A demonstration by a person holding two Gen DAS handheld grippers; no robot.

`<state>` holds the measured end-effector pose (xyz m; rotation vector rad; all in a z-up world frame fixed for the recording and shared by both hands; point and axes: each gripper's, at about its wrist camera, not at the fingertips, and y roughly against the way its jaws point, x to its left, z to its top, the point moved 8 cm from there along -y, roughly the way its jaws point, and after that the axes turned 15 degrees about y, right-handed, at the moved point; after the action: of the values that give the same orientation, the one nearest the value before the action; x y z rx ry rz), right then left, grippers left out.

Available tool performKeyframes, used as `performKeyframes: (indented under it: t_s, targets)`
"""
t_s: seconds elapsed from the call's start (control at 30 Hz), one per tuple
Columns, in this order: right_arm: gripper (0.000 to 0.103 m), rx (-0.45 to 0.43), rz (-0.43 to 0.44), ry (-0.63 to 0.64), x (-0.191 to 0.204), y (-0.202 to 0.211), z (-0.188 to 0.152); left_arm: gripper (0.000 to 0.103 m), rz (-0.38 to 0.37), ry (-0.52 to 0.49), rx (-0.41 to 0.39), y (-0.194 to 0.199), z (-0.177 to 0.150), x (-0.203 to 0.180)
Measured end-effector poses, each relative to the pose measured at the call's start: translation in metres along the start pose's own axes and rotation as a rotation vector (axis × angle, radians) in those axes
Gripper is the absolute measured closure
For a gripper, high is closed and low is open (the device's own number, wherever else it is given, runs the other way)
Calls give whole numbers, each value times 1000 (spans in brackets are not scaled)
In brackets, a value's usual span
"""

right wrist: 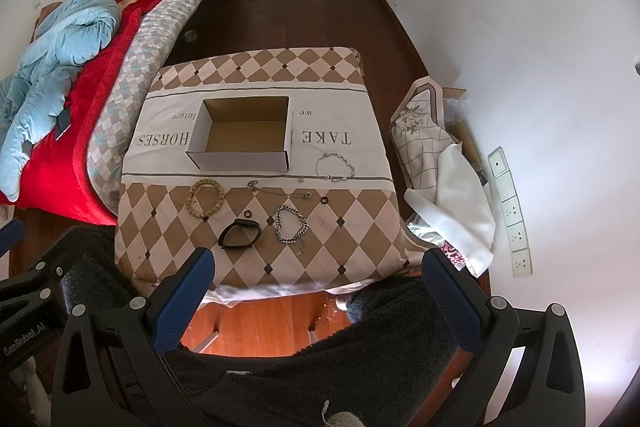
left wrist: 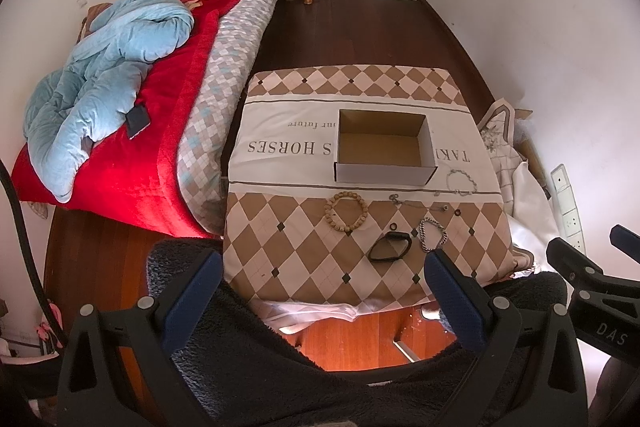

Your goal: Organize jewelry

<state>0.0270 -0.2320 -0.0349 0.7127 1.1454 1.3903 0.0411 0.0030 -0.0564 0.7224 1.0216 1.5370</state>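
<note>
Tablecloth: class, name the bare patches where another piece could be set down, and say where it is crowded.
Free: the near-left diamonds of the tablecloth, left of the black band and below the wooden bead bracelet; also the far strip behind the cardboard box. Crowded: in front of the box, around the chunky silver chain, thin chain and silver link bracelet.

The box (left wrist: 385,147) covers the middle of the print on the cloth (left wrist: 280,147): only "HORSES" and "TAK" read in the left view, "TAKE" and "HORSES" in the right. The left claw's right finger (left wrist: 448,279) hides the near end of the chain bracelet (left wrist: 433,234). Two small dark rings (right wrist: 248,213) (right wrist: 324,201) are too small to identify. The thin chain (right wrist: 280,191) shows no readable detail. A dark fleece (right wrist: 320,367) conceals the bench's near underside.
</note>
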Motion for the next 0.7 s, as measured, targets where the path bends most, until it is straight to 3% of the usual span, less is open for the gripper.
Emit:
performKeyframes:
  t_s: [0.47,0.7]
  targets:
    - [0,-5,7,-6,0,2,3,0,1,3,-10,7,3,5]
    - [0,17,-1,-63,-25,-22,18,0,94,25,-117,-12,32,23]
